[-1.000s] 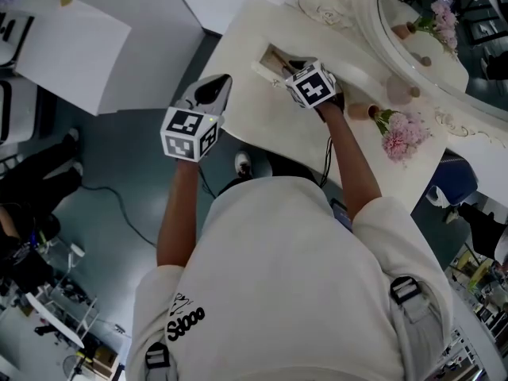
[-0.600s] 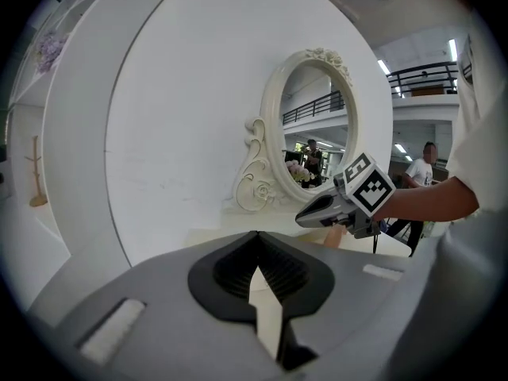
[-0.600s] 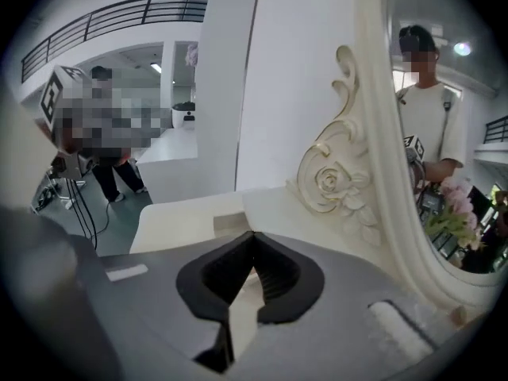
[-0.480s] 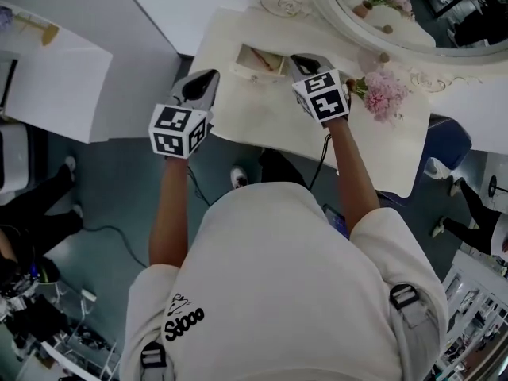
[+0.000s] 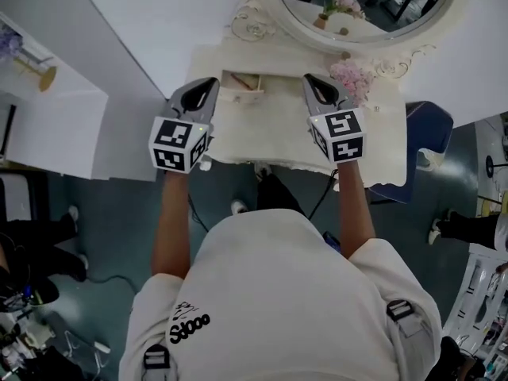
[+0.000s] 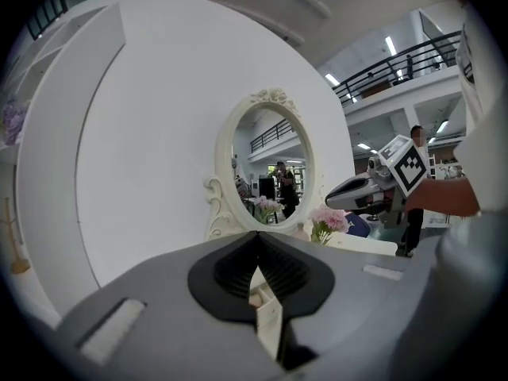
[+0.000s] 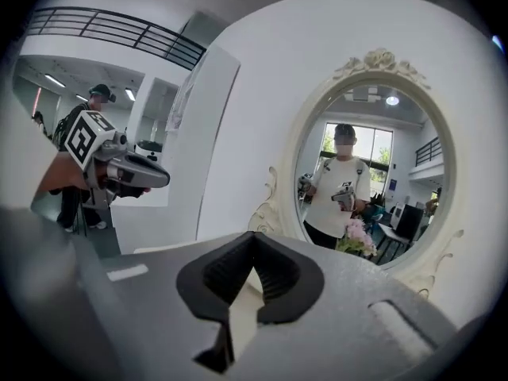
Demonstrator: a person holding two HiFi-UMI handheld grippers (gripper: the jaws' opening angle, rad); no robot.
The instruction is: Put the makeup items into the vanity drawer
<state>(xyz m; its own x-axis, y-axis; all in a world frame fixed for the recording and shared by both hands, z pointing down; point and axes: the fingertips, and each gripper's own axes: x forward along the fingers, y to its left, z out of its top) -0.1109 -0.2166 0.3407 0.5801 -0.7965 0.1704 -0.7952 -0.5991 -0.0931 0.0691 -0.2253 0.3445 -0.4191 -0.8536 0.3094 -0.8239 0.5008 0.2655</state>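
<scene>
Left hand-held gripper (image 5: 208,87) and right hand-held gripper (image 5: 311,82) are both pressed together and empty, one on each side of the open vanity drawer (image 5: 236,96) on the counter (image 5: 270,133). The makeup items (image 5: 249,85) seem to be inside the drawer already, too small to identify. Placing looks done, so the next move is probably to push the drawer front squarely shut.
</scene>
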